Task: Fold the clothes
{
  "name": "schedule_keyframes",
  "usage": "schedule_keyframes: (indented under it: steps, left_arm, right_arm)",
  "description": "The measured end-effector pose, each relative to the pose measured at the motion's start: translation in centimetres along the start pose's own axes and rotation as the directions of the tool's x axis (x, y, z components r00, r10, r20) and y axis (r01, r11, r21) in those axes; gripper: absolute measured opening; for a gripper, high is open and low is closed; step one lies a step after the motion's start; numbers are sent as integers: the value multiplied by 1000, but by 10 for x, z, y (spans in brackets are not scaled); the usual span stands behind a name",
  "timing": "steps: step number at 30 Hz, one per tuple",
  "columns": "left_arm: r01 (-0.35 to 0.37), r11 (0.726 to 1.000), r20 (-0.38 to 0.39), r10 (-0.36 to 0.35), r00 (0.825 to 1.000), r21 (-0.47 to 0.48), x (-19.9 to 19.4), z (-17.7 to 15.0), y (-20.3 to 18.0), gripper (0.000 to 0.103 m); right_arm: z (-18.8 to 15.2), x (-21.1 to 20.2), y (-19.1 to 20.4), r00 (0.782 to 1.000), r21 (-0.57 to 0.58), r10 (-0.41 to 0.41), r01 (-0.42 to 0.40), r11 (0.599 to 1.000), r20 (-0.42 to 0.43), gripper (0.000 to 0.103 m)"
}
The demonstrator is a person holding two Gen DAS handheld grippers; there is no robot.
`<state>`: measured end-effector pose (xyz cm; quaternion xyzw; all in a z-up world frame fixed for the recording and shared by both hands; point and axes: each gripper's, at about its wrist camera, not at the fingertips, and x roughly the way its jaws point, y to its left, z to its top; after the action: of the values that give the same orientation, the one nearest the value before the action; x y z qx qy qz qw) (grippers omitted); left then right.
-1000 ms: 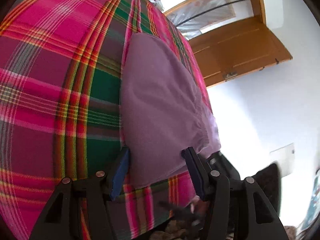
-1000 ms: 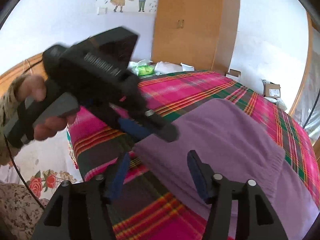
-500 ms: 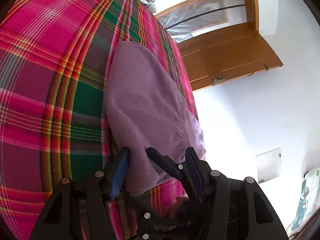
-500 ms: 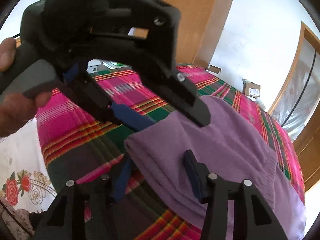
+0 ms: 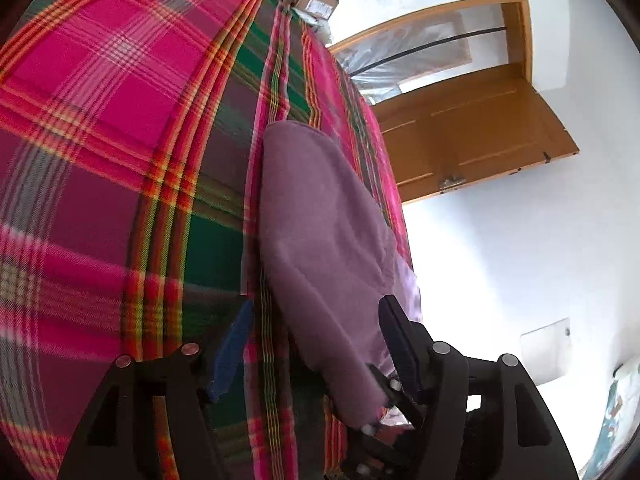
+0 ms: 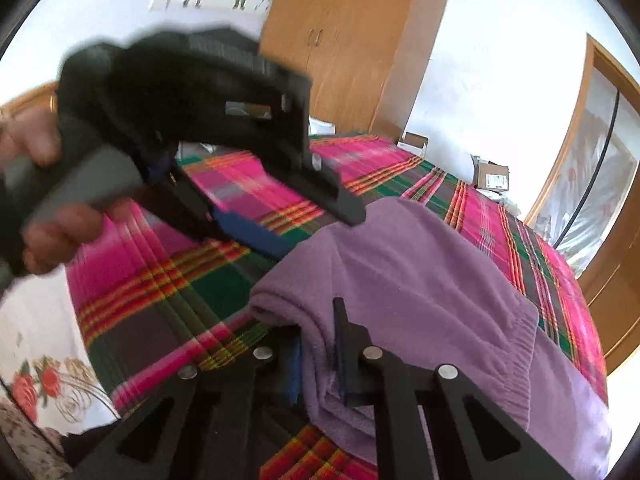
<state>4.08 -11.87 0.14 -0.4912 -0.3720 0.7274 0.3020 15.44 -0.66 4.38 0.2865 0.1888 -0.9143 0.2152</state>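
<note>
A purple sweater [image 6: 420, 272] is seen lying folded on a bed covered by a pink, green and red plaid blanket [image 5: 120, 128], set toward the blanket's door-side edge. In the right wrist view the near corner of the sweater is bunched between the jaws of the right gripper [image 6: 318, 344]: the jaws are clenched on that thick folded edge, with cloth squeezed up between the 2 fingers. A ribbed hem is seen curving down the sweater's right side, and a lighter purple layer is spread beyond it toward the bed's edge.

The left gripper [image 5: 316, 340] is held over the opposite end of the garment. Its jaws are spread wide and released; the blue pad of 1 finger is over bare blanket just beside the sweater's long edge, the other finger is at the sweater's far side, and nothing is gripped. From the right wrist view the same left gripper [image 6: 316, 232] is seen blurred, held by the left hand [image 6: 40, 200], its fingertips at the sweater's far corner.

A broad stretch of bare blanket is left open on the side away from the door. A narrow strip of blanket is left between the sweater and the bed edge nearest the wooden door [image 5: 472, 140]. A cardboard box [image 6: 492, 176] is seen past the bed's far end, and a wooden wardrobe [image 6: 348, 48] is stood against the wall.
</note>
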Motion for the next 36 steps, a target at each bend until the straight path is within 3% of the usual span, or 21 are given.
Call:
schedule_keyframes:
  steps: [7, 15, 30, 36]
  left_arm:
    - [35, 999, -34, -36, 999, -22, 34, 23, -8, 66]
    - [-35, 999, -78, 36, 996, 13, 69, 42, -26, 63]
    - [-5, 1000, -154, 6, 988, 2, 97, 54, -34, 59]
    - [-23, 999, -111, 19, 994, -39, 103, 53, -38, 56]
  right_arm:
    - [-2, -16, -12, 998, 51, 45, -47, 998, 41, 13]
    - [-6, -15, -27, 996, 72, 66, -70, 995, 52, 13]
    - [-12, -9, -48, 993, 108, 105, -110, 988, 59, 13]
    - [-11, -18, -45, 993, 110, 101, -107, 988, 61, 13]
